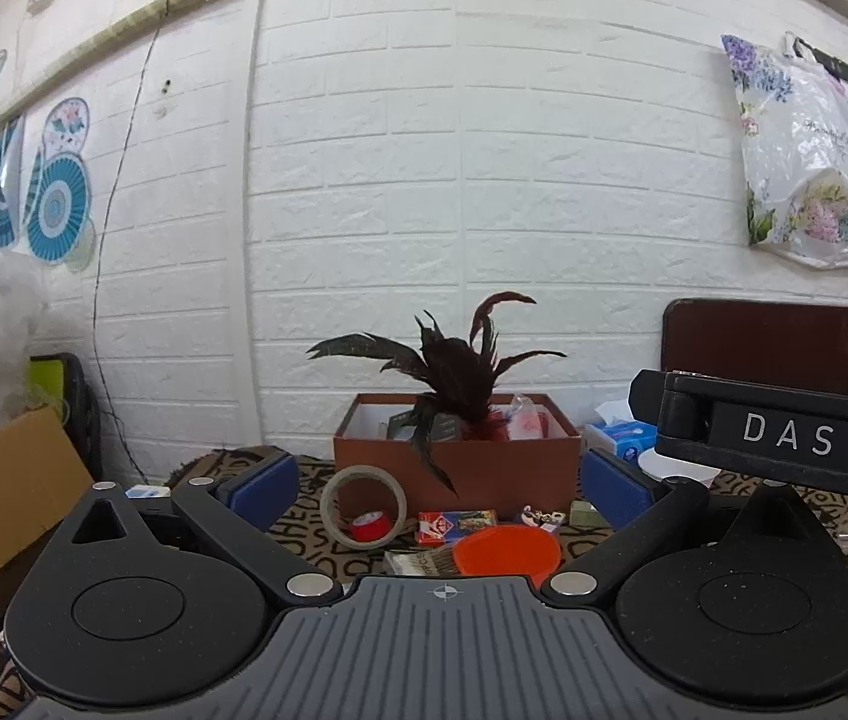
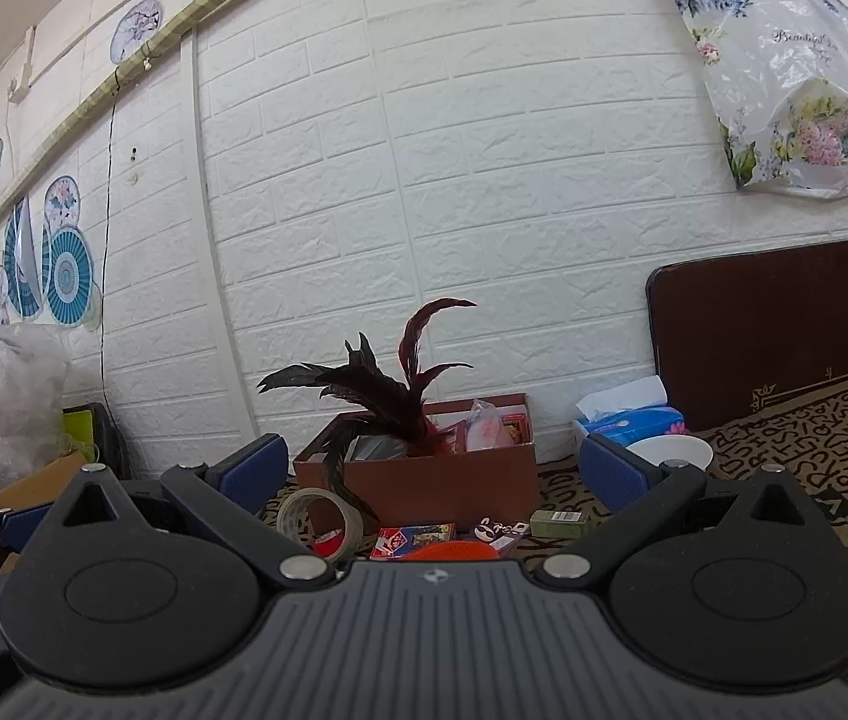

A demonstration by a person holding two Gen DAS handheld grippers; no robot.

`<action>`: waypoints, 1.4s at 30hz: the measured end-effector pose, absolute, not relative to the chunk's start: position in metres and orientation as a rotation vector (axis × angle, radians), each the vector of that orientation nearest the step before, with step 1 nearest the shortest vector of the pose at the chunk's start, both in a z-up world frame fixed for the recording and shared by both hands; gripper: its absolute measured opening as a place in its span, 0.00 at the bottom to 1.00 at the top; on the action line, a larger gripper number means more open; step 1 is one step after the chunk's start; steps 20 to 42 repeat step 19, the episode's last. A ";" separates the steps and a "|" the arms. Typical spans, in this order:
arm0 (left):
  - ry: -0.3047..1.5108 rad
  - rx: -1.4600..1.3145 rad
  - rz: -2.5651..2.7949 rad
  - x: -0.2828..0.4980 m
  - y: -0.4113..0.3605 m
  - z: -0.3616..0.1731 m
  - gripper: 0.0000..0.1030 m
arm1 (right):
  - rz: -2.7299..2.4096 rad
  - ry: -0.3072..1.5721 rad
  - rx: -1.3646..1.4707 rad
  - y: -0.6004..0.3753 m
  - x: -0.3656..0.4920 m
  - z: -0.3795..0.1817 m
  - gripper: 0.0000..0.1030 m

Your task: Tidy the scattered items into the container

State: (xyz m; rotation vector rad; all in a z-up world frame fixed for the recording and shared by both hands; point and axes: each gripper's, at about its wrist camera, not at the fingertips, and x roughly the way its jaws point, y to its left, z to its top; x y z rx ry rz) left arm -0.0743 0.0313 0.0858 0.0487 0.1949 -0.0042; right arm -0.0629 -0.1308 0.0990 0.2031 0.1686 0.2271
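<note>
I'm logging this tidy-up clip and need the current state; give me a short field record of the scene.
container: brown box against the white brick wall, already holding dark feathers and some packets
still outside: tape roll, red tape, card pack, orange lid, green box, keychain
surface: patterned cloth
left gripper: open, holding nothing
right gripper: open, holding nothing
nearby: tissue pack, white bowl
</note>
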 end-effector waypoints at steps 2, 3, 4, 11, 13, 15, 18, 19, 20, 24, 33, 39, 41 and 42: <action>0.198 0.056 -0.007 -0.075 0.030 0.086 1.00 | 0.229 0.170 0.203 -0.131 -0.063 0.099 1.00; 0.200 0.057 -0.010 -0.075 0.030 0.085 1.00 | 0.228 0.169 0.203 -0.131 -0.063 0.100 1.00; 0.203 0.059 -0.014 -0.076 0.030 0.085 1.00 | 0.228 0.168 0.203 -0.131 -0.063 0.100 1.00; 0.217 0.080 -0.029 -0.075 0.032 0.082 1.00 | 0.230 0.163 0.201 -0.130 -0.064 0.101 1.00; 0.222 0.063 -0.046 -0.075 0.036 0.082 1.00 | 0.230 0.163 0.201 -0.129 -0.064 0.100 1.00; 0.235 0.064 -0.077 -0.074 0.038 0.081 1.00 | 0.231 0.163 0.202 -0.129 -0.064 0.100 1.00; 0.234 0.074 -0.073 -0.073 0.038 0.079 1.00 | 0.234 0.163 0.196 -0.127 -0.065 0.100 1.00; 0.234 0.074 -0.071 -0.073 0.038 0.079 1.00 | 0.235 0.163 0.196 -0.126 -0.065 0.099 1.00; 0.234 0.074 -0.071 -0.073 0.038 0.079 1.00 | 0.235 0.163 0.196 -0.126 -0.065 0.099 1.00; 0.234 0.074 -0.071 -0.073 0.038 0.079 1.00 | 0.235 0.163 0.196 -0.126 -0.065 0.099 1.00; 0.234 0.074 -0.071 -0.073 0.038 0.079 1.00 | 0.235 0.163 0.196 -0.126 -0.065 0.099 1.00; 0.234 0.074 -0.071 -0.073 0.038 0.079 1.00 | 0.235 0.163 0.196 -0.126 -0.065 0.099 1.00; 0.234 0.074 -0.071 -0.073 0.038 0.079 1.00 | 0.235 0.163 0.196 -0.126 -0.065 0.099 1.00; 0.234 0.074 -0.071 -0.073 0.038 0.079 1.00 | 0.235 0.163 0.196 -0.126 -0.065 0.099 1.00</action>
